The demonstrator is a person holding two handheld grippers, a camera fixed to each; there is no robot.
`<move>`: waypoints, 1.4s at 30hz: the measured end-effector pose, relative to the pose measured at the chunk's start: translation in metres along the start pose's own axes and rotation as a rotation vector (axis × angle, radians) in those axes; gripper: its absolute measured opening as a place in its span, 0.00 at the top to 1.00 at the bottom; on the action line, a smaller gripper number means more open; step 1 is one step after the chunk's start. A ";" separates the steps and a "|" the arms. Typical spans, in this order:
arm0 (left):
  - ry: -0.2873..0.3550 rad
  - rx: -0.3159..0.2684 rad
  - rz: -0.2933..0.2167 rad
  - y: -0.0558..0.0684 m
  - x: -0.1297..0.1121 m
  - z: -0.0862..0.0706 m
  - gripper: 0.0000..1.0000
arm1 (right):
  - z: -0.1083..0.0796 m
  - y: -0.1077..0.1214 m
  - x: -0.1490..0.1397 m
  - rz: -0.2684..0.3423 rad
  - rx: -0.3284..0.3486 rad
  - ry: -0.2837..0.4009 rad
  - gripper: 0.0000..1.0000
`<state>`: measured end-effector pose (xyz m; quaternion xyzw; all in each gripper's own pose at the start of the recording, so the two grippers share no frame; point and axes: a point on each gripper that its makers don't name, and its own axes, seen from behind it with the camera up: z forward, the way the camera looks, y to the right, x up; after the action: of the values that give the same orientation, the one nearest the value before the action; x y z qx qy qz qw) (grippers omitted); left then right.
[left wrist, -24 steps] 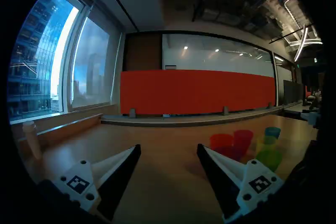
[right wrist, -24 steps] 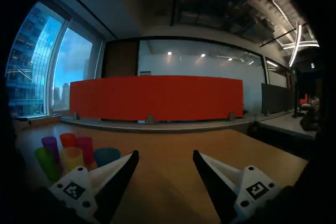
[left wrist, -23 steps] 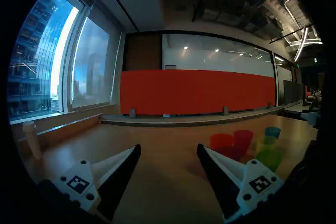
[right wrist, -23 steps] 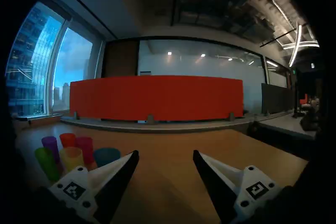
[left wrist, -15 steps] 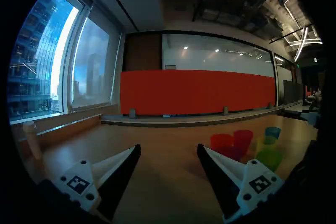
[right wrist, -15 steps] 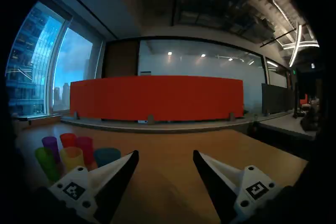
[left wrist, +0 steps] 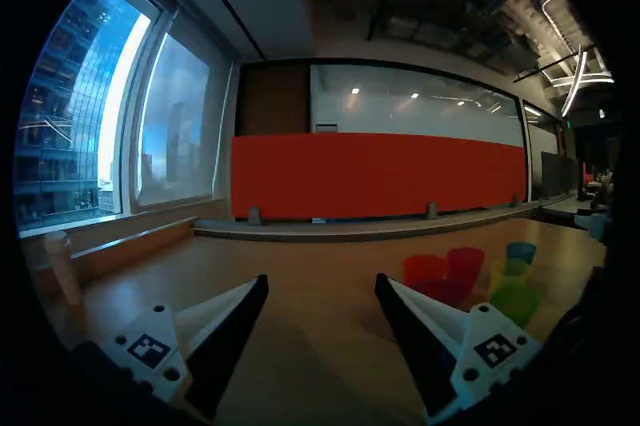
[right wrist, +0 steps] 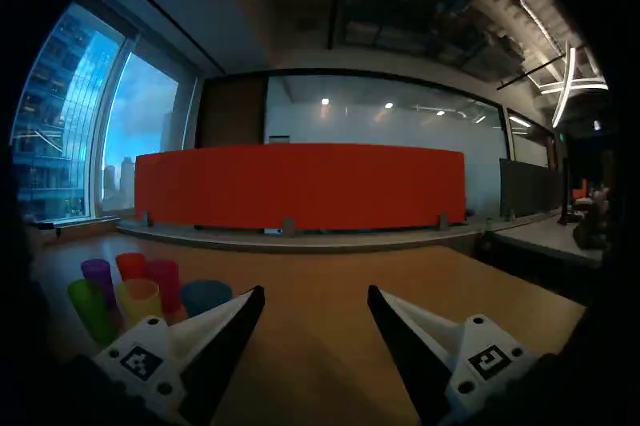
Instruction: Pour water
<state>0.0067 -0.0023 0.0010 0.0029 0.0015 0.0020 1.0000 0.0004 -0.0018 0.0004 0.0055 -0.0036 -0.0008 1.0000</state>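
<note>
both the left gripper [left wrist: 320, 286] and right gripper [right wrist: 316, 298] hover with fingers spread, holding nothing, above the table [right wrist: 336, 274] near the coloured cups [right wrist: 140, 290].

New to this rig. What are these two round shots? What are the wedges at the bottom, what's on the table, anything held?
No robot here: a person holds a two-finger gripper in each hand, and a fisheye camera rides on each, looking forward along it. The wedges at the bottom are the gripper's own fingers. The left gripper view shows the left gripper, the right gripper view the right gripper. Both are open and hold nothing. They hover over a wooden table. On it stands a cluster of coloured cups, to the right of the left gripper and to the left of the right one. Behind are a red divider and windows.
</note>
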 end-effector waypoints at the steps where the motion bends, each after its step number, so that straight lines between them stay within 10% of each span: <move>1: 0.003 -0.001 0.002 0.000 0.004 0.000 0.00 | 0.000 0.000 0.000 0.000 0.002 -0.005 0.00; 42: 0.014 -0.094 0.027 0.000 0.213 0.033 0.00 | 0.025 -0.012 0.199 -0.083 0.120 -0.010 0.00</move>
<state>0.2198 -0.0013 0.0329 -0.0442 0.0084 0.0157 0.9989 0.1990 -0.0148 0.0271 0.0657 -0.0084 -0.0419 0.9969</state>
